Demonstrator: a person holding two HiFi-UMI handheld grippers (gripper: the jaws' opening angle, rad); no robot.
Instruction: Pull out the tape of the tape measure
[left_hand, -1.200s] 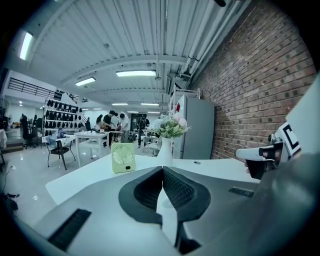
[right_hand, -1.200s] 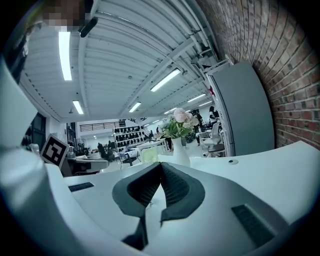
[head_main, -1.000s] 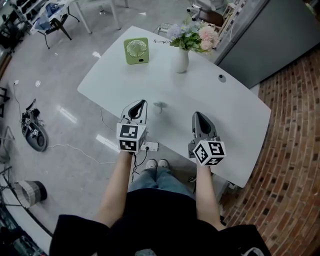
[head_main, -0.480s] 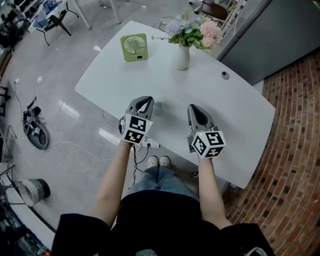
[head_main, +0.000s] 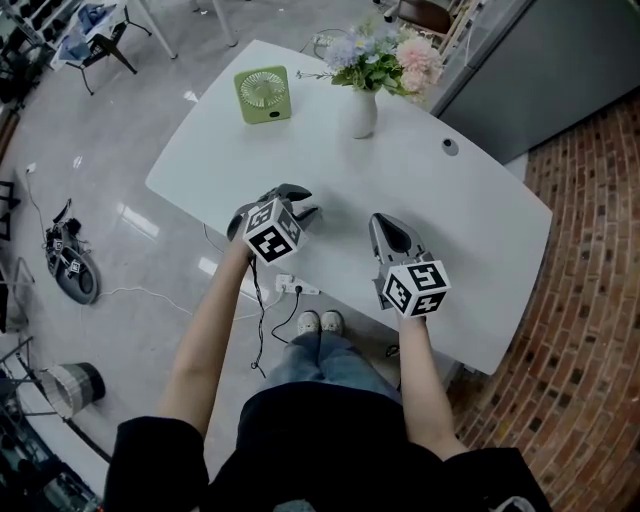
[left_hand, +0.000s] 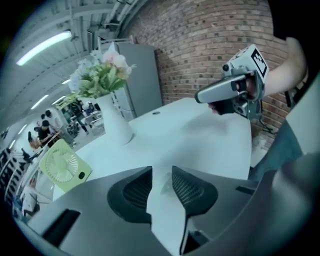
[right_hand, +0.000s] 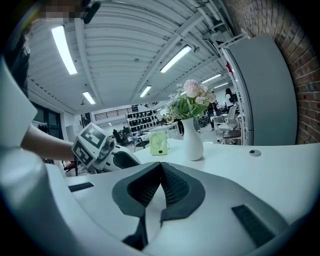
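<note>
white table (head_main: 455, 215): my left claw (head_main: 308, 202) jaws just opened around small pale object (left_hand: 164, 186), not gripped; right claw (head_main: 385, 221) shut, empty.

A pale green square desk fan (head_main: 263, 94) stands well ahead of the left gripper (head_main: 303, 203), near the far edge of the white oval table (head_main: 470, 230). Ahead of the right gripper (head_main: 381, 224) stands a white ceramic vase of pink and lavender flowers (head_main: 362, 113), with a small round grey cap (head_main: 450, 147) to its right.
</note>
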